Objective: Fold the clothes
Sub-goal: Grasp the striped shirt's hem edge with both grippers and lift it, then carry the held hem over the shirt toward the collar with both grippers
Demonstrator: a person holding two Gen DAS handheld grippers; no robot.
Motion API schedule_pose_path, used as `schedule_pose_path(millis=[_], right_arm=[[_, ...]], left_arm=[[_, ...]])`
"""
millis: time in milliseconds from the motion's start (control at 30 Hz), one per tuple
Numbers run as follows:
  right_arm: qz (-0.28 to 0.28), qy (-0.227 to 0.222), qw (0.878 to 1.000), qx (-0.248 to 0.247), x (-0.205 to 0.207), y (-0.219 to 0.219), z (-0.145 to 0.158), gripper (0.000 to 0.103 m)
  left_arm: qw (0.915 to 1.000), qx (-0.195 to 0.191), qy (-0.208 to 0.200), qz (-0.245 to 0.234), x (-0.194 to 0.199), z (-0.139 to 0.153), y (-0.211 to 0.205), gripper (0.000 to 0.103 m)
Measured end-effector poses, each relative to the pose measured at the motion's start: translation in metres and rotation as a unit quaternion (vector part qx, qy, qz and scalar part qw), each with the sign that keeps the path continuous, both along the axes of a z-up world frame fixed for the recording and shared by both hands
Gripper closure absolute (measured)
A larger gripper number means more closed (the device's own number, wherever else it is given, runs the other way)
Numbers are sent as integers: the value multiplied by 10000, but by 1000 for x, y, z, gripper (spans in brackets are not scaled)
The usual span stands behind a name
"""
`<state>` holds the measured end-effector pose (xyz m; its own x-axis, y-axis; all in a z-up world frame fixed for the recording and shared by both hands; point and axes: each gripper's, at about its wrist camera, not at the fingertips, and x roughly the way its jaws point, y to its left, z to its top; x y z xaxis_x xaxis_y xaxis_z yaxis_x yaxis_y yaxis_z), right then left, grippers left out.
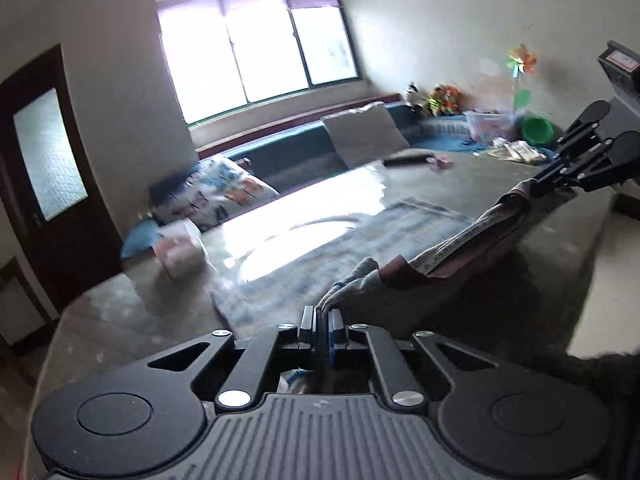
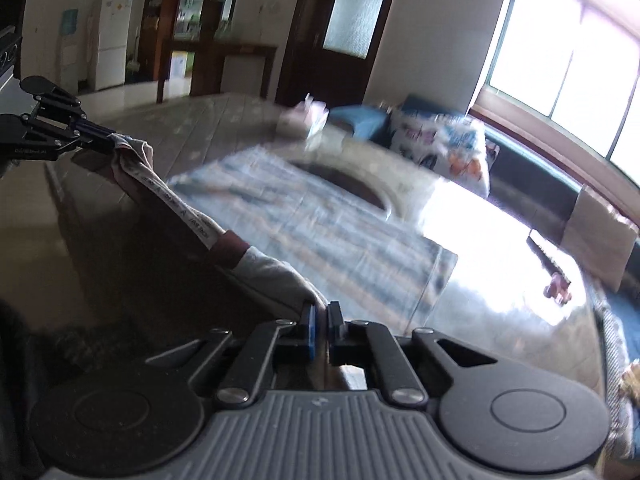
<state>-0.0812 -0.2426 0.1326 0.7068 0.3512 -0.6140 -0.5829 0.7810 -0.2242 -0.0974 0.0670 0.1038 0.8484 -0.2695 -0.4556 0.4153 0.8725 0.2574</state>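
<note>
Room: pale walls, one wide window [image 1: 256, 48] with three panes, glare heavy. One dark wooden door [image 1: 48, 168] with a frosted pane. We see a white fridge [image 2: 110, 40] past the doorway in the right wrist view.

Surface: a large bed [image 1: 500, 184] under a grey-green cover, sun patch across its middle. One striped blue-grey towel [image 1: 360, 240] lies flat on it. Two pillows at the headboard side: one patterned pillow [image 1: 216, 192], one plain grey pillow [image 1: 364, 136].

Containers: one clear plastic box [image 1: 490, 126] with pinkish contents, too blurred to name; one green basin [image 1: 538, 130] beside it, contents unseen.

Task item: one garment [image 1: 440, 256], grey and maroon with a lettered band, hangs stretched in the air above the bed edge between our two tools.

Left tongs [image 1: 323, 316] closed on the grey end of the garment. Right tongs [image 2: 320, 314] pinch its other end.
</note>
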Motion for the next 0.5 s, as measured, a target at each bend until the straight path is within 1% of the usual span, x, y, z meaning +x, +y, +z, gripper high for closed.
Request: schedule_pose_path(millis=[100,167,300,500], right_arm=[[13,-115,9999,-23,27,4,9,98],[22,-178,9998,-57,51,7,16,98],[-36,-148,9999,-77,99,14,22,98],[-85,80,9998,-182,169,27,21,98]], left_arm=[[9999,85,-85,78,35,5,-1,97],[9999,72,28,100,61,3,1,97],[9996,47,254,144,114,-1,3,98],[9980,9,592,209,193,-7,7,98]])
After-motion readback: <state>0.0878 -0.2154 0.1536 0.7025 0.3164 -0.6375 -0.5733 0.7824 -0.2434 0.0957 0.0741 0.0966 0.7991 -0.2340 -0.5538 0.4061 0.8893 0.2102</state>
